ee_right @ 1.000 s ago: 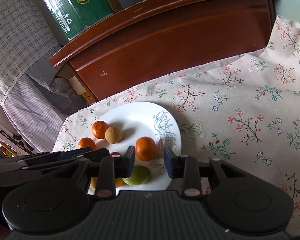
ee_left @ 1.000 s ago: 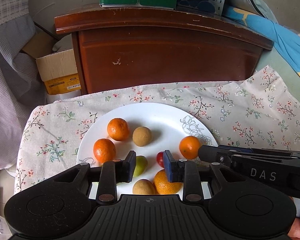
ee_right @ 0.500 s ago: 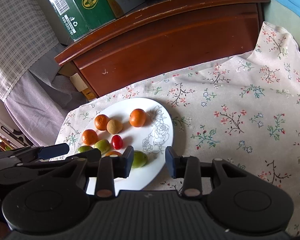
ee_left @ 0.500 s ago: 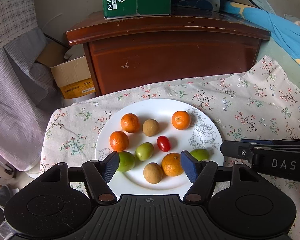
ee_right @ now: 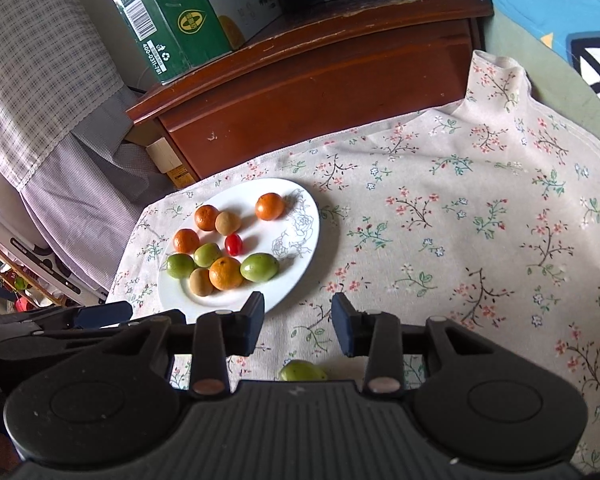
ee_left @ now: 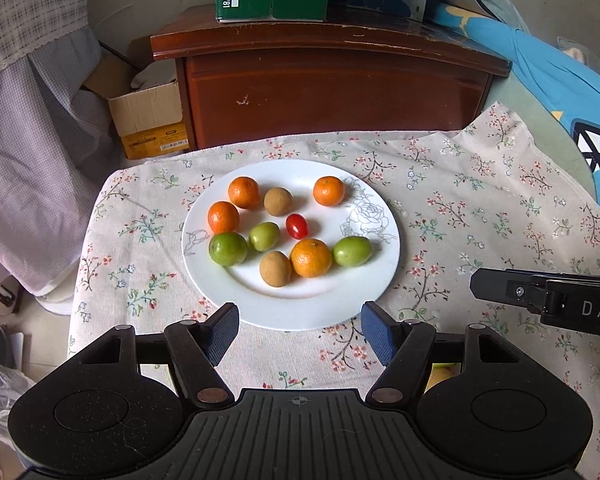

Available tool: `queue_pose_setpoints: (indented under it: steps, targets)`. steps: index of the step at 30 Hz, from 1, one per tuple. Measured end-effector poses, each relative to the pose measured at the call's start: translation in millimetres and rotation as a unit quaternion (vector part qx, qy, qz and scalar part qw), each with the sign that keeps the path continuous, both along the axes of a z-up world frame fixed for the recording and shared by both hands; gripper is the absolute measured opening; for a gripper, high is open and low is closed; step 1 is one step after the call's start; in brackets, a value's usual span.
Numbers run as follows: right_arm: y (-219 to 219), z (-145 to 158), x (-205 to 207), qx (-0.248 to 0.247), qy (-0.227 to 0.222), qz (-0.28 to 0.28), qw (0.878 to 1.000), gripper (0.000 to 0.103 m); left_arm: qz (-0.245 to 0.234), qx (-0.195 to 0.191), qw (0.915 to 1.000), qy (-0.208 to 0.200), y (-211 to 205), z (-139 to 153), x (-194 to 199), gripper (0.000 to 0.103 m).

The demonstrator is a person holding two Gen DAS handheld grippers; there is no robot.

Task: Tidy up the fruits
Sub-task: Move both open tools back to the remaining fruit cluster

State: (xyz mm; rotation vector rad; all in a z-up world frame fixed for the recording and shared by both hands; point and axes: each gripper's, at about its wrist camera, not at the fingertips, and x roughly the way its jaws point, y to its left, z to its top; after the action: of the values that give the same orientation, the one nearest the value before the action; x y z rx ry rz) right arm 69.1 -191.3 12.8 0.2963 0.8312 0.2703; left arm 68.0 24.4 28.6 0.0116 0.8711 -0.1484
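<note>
Left gripper point(ee_left: 299, 330): jaws wide apart and empty, now short of the white plate point(ee_left: 364, 292) rather than over it as a second ago. Right gripper point(ee_right: 297, 320): jaws narrowly apart, also empty, likewise drawn back. One green fruit point(ee_right: 302, 372) lies on the floral cloth point(ee_right: 460, 240) covering the counter, below the right jaws, off the plate. The plate now shows three green fruits point(ee_left: 352, 251), up from one, beside four mandarins point(ee_left: 311, 257), two brown fruits point(ee_left: 275, 268) and a cherry tomato point(ee_left: 297, 226). Sorting appears nearly complete.

Plate point(ee_left: 384, 276) count: four tangerines point(ee_left: 311, 257), three green plums point(ee_left: 227, 249), two brown longans point(ee_left: 275, 268), one cherry tomato point(ee_left: 297, 226). One more green plum point(ee_right: 302, 372) sits on the tablecloth point(ee_right: 480, 240).
</note>
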Motion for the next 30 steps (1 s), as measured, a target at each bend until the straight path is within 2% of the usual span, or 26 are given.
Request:
queue_pose_setpoints:
  steps: [6,13,19,24,30]
  targets:
    - [-10,-3,-26,-0.010,0.013,0.003,1.000,0.038,-0.024,-0.012,0.9996,-0.003,-9,-1,-21,0.068]
    - [-18,-20,-39,-0.029,0.043,0.019,0.998,0.038,-0.089,-0.028,0.9956,0.005,-33,-11,-51,0.068]
    - [-36,-31,-38,0.006,0.074,-0.006,0.997,0.038,-0.153,-0.021,0.9880,0.000,-62,-23,-66,0.068]
    - [-42,-34,-36,0.011,0.084,-0.020,0.996,0.038,-0.181,-0.032,0.9829,-0.006,-75,-31,-70,0.067]
    - [-41,-36,-36,0.017,0.089,-0.012,0.996,0.038,-0.195,-0.030,0.9804,-0.009,-83,-40,-69,0.063]
